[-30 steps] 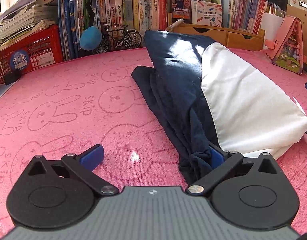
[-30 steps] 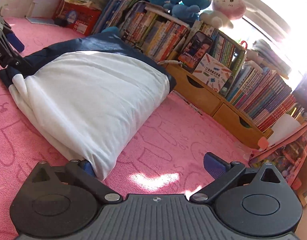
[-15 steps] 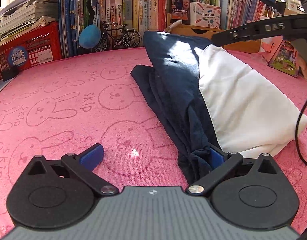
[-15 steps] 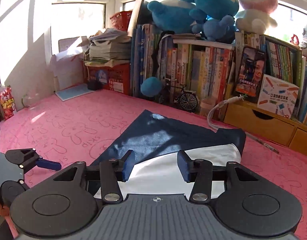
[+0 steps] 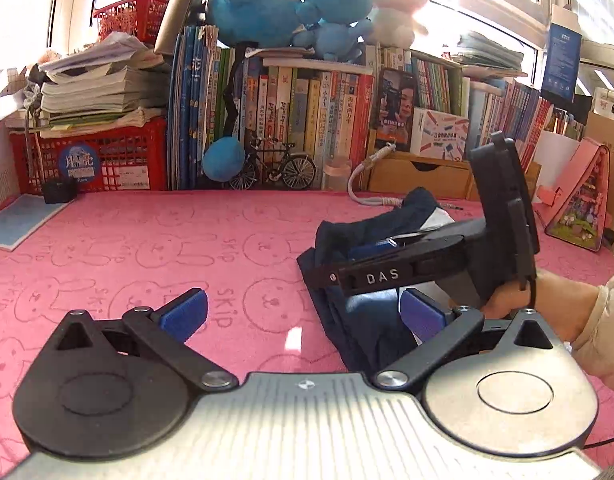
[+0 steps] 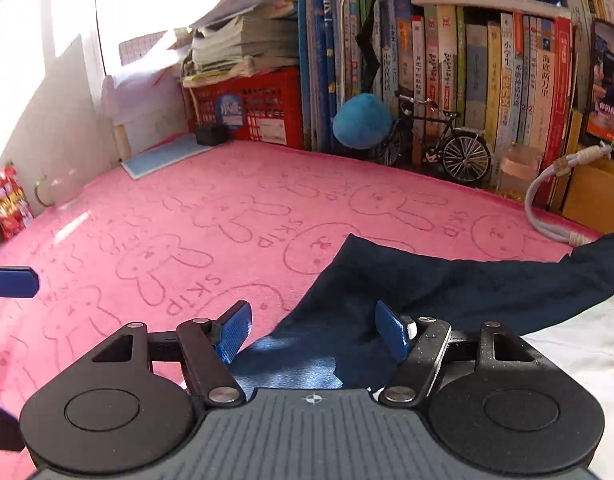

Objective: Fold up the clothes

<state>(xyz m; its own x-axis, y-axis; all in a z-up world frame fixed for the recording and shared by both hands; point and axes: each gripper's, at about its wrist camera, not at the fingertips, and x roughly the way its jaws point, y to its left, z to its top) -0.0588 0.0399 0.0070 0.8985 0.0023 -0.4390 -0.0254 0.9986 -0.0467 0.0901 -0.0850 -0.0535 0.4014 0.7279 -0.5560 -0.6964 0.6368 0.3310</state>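
Note:
A navy and white garment (image 5: 367,332) lies bunched on the pink rabbit-print cloth (image 5: 147,256). My left gripper (image 5: 303,314) hangs open above the cloth, its right pad (image 5: 421,314) beside the navy edge and nothing between its fingers. My right gripper (image 5: 347,264), held by a hand (image 5: 547,304), reaches in from the right over the garment. In the right wrist view the right gripper (image 6: 313,332) hovers low over the navy fabric (image 6: 427,284). Its jaws are opening, and the cloth lies under the gap without the pads pressing it. The white part (image 6: 579,344) lies at the right.
Books (image 5: 307,120), a red basket (image 5: 107,156) under stacked papers, a model bicycle (image 5: 275,164) and a wooden drawer box (image 5: 419,176) line the far edge. Plush toys (image 5: 291,4) sit on top. A white cable (image 6: 547,200) trails onto the cloth. A pink toy house (image 5: 579,200) stands right.
The left gripper has risen and tipped up, away from the navy edge. The right gripper swung across onto the garment's navy side, narrowed, then widened again. The garment now looks bunched smaller.

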